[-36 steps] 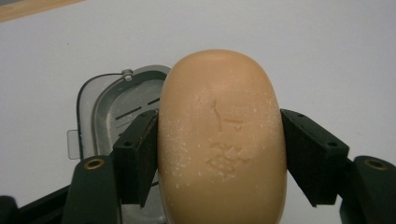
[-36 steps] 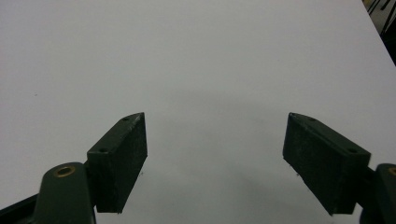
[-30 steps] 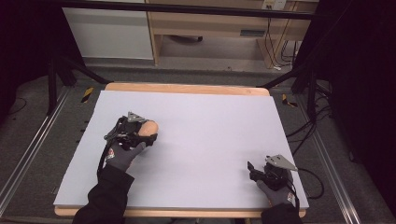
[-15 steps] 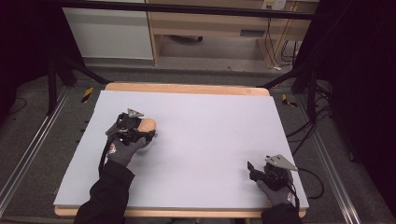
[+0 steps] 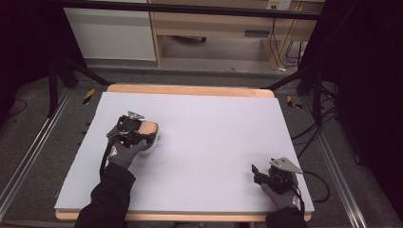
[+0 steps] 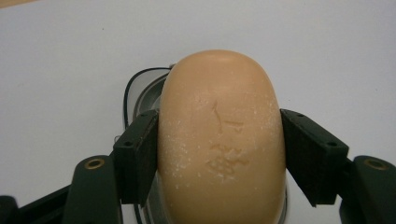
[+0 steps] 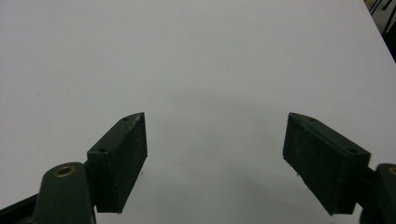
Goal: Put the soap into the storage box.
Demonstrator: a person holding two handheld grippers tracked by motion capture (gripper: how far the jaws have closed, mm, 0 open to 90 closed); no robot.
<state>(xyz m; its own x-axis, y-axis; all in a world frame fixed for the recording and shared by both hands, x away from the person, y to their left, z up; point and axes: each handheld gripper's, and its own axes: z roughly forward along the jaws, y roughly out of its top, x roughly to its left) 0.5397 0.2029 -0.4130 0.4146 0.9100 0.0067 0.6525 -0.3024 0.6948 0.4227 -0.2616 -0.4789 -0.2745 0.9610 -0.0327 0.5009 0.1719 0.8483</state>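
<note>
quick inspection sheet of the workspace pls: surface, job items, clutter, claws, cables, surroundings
Surface: white sheet over a wooden table; no marks seen.
Job's things: tan oval bar, like soap, above a round clear dish with a dark rim; whether they touch cannot be told.
Clutter: nothing seen.
Claws: left claw shut on the bar, one pad on each side; right claw open, holding nothing, low at the near right corner.
Cables: one trails from the right claw off the table's right edge; more hang by the back shelf.
Surroundings: wooden shelving, white cabinet, floor rails.
</note>
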